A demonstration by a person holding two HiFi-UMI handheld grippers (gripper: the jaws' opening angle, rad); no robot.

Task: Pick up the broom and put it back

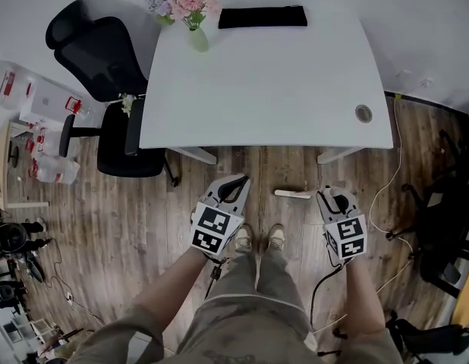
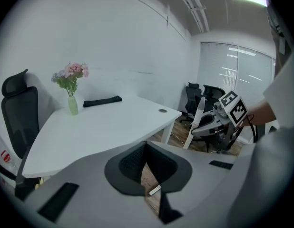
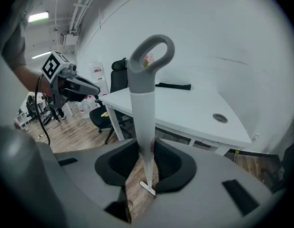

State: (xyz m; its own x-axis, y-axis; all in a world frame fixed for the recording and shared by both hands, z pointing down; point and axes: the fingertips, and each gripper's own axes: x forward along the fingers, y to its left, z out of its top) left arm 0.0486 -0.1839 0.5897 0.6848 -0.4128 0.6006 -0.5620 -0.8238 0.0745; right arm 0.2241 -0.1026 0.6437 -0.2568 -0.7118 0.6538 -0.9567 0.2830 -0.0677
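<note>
The broom (image 3: 143, 113) is a slim white stick with a grey loop handle (image 3: 151, 61) on top. It stands up between the jaws of my right gripper (image 3: 146, 148), which is shut on the stick. Its lower end carries a small white crosspiece (image 3: 148, 186) close to the wooden floor; the head view shows this piece (image 1: 294, 194) in front of the person's shoes. The left gripper view shows the stick (image 2: 198, 120) in the right gripper. My left gripper (image 2: 146, 148) holds nothing, its tips together. In the head view the left gripper (image 1: 236, 184) and right gripper (image 1: 333, 197) hang low, side by side.
A white desk (image 1: 265, 89) stands just ahead, with a vase of pink flowers (image 1: 190, 10) and a black pad (image 1: 262, 17) on it. A black office chair (image 1: 105, 74) is at its left. Cables (image 1: 390, 180) and dark chairs (image 1: 447, 226) lie to the right, clutter (image 1: 29, 127) to the left.
</note>
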